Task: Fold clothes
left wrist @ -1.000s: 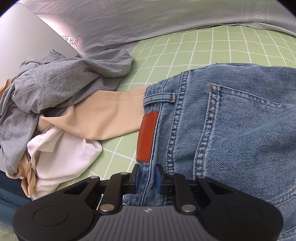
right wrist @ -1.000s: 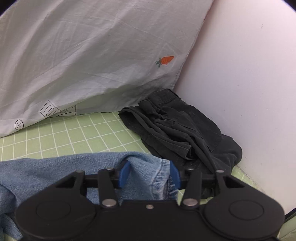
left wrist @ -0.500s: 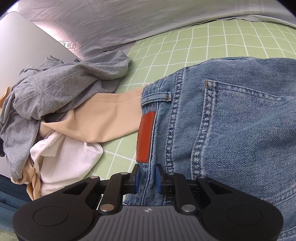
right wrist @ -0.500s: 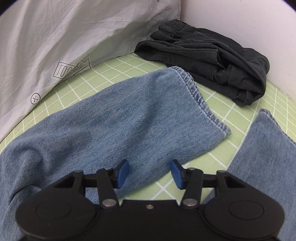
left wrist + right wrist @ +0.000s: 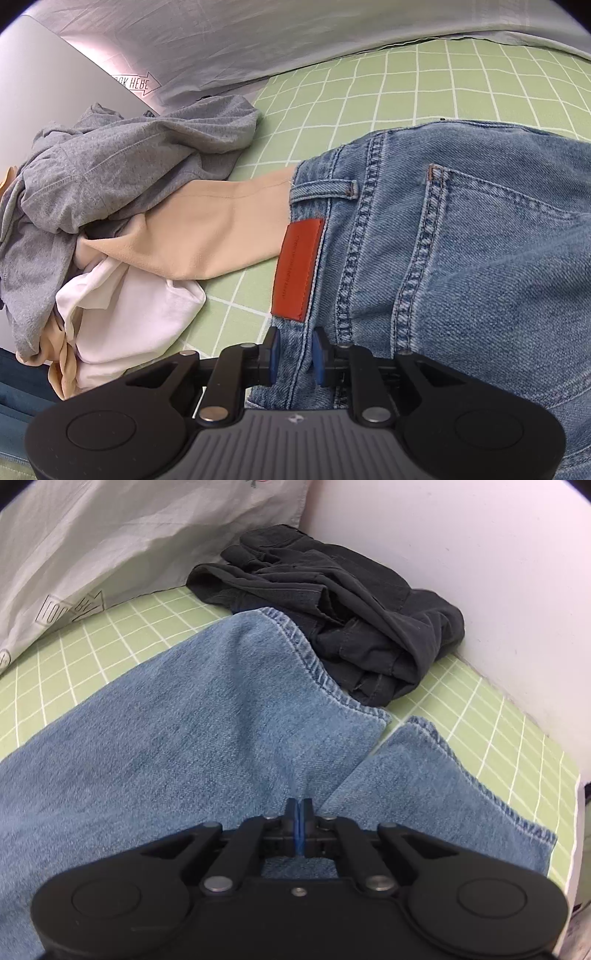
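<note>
Faintly, "LOOK HERE" arrow on grey sheet (image 5: 229, 40)

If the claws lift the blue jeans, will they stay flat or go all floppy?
Probably floppy: the jeans already pucker where the right claw pinches them. Likely heavyish too, since the denim looks thick with chunky seams beside the left claw.

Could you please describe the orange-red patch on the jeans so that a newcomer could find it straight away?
Start at the green checked sheet and find the blue jeans lying on it. Follow their waistband at the left end, just ahead of the left gripper. The orange-red patch is a flat rectangle sewn there below a belt loop, the only bright, smooth piece among denim, beige, white and grey cloth.
</note>
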A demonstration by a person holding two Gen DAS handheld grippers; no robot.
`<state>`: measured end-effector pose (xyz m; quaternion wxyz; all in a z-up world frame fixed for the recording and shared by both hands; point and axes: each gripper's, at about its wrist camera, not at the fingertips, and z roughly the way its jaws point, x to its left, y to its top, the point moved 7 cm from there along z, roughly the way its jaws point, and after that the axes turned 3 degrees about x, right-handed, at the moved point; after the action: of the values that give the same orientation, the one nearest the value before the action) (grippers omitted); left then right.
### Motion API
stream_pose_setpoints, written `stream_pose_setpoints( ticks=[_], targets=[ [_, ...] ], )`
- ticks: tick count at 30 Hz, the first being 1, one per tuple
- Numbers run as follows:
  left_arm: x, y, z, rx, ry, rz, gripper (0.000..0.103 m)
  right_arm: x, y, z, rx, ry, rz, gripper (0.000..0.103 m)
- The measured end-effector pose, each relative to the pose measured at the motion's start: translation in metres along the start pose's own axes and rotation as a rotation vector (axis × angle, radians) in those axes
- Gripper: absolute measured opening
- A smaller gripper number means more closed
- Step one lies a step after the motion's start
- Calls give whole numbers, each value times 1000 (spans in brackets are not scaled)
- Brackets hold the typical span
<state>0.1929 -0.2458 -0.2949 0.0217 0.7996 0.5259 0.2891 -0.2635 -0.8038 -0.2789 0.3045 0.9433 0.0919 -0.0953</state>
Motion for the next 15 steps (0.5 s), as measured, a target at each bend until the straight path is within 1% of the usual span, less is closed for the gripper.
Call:
stream_pose_setpoints(
  ticks=[1,2,3,4,5,6,7,8,9,10,12,13,15],
  targets=[
    [3,2,-1,9,-27,-25,23,6,4,-3,-20,-20,-24,9],
    [6,4,-1,19,-53,-51,23,12,8,-6,-40,-40,-46,25],
    [8,6,-2,28,-80,-76,23,18,13,-9,-66,-40,-57,34],
    [11,8,-3,37,-107,-101,24,26,19,-13,-94,-36,-66,46],
    [13,12,-5,33,-127,-113,24,36,25,-15,-118,-17,-84,48],
    [15,16,-8,26,-145,-120,27,47,33,-18,-141,5,-104,48],
    [17,21,-10,18,-163,-128,34,60,38,-20,-154,33,-126,53],
    [16,26,-13,9,-184,-129,38,74,43,-19,-157,74,-145,62],
    [12,32,-16,0,-208,-131,44,88,46,-18,-149,132,-153,66],
    [8,38,-18,-10,-233,-133,46,101,49,-16,-138,192,-157,69],
    [0,49,-19,-19,-256,-132,47,127,55,-12,-113,298,-162,69],
    [-7,56,-18,-22,-253,-124,55,135,56,-9,-90,316,-152,69],
    [-21,69,-14,-30,-240,-105,57,150,58,-2,-40,340,-127,70]
  ],
)
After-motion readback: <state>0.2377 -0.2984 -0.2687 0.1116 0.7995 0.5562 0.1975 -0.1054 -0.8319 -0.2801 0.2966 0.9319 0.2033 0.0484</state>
